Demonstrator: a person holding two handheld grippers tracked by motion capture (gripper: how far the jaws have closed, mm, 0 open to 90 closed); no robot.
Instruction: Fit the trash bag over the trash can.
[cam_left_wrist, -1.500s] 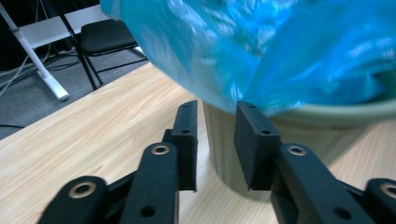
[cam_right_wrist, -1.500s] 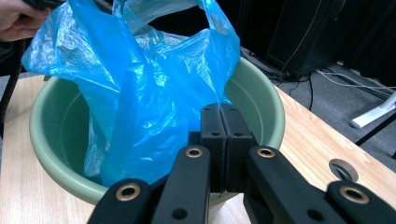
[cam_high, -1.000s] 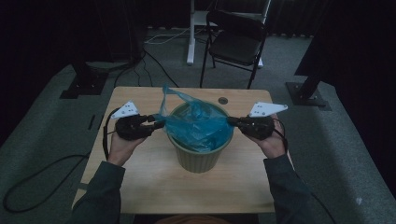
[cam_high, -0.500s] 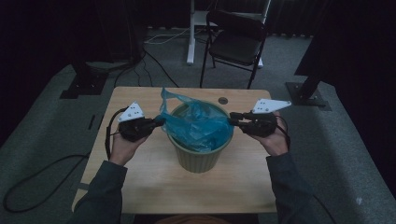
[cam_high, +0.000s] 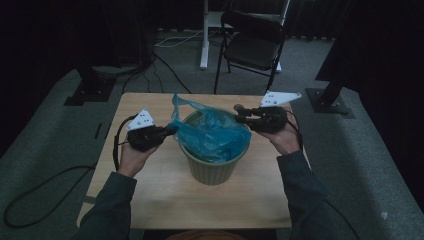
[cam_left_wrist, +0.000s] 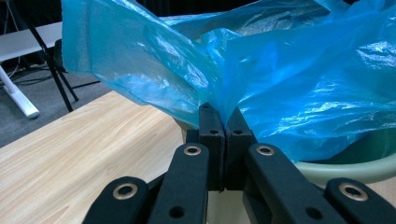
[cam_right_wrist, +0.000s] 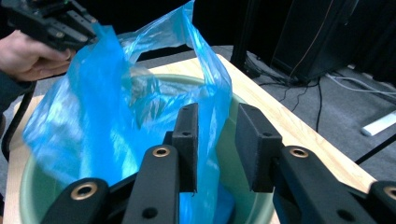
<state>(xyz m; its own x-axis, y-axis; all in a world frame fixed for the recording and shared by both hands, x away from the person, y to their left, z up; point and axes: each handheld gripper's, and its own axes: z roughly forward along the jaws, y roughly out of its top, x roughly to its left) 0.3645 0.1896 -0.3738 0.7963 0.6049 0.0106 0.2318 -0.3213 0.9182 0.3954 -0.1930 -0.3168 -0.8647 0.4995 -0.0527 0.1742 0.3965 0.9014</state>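
- Blue bag (cam_high: 212, 132) sits in the green bin (cam_high: 212, 167) on the counter (cam_high: 150, 190), between both tools.
- Left tool (cam_left_wrist: 225, 133) pinches the bag edge tight, likely anchoring it over the rim.
- Right tool (cam_right_wrist: 217, 144), jaws just opening, half-spread, film loose between them; probably regripping.

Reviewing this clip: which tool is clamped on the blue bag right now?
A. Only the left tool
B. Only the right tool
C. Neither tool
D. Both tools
A. In the left gripper view the left tool has its jaws closed on a fold of the blue bag, while in the right gripper view the right tool shows a clear gap between its jaws, which have just been opening, with the film loose between them over the green bin.
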